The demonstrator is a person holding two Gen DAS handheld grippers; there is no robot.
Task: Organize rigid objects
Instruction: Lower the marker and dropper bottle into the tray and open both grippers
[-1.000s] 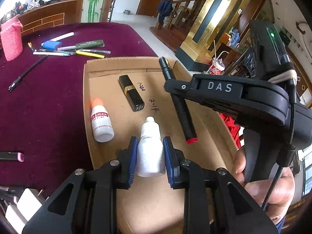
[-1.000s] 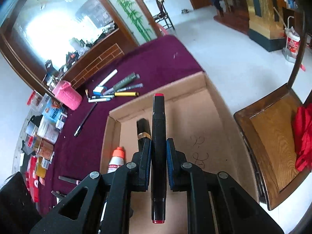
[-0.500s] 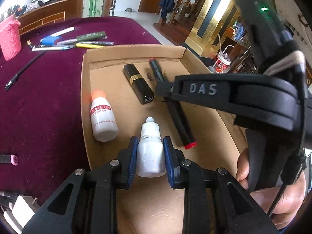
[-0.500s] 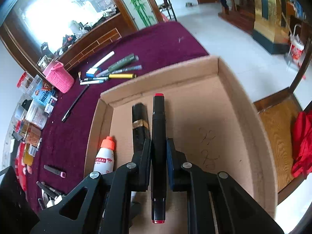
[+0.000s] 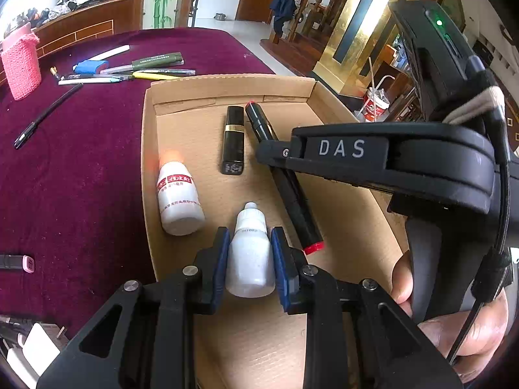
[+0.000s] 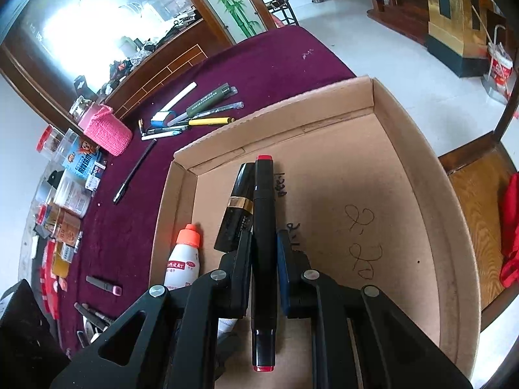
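A shallow cardboard box lies on the maroon table. My left gripper is shut on a small white dropper bottle, low over the box floor. My right gripper has its jaws slightly apart around a black marker with red ends, which lies next to a black lipstick tube. A white bottle with an orange cap lies at the box's left side.
Several pens and a pink knitted holder lie on the table beyond the box. A black pen lies left. Bottles and packets crowd the left edge. A wooden chair stands right.
My right gripper has lowered the marker into the box beside the lipstick tube and its jaws have eased apart. My left gripper still holds the dropper bottle, slightly further in.
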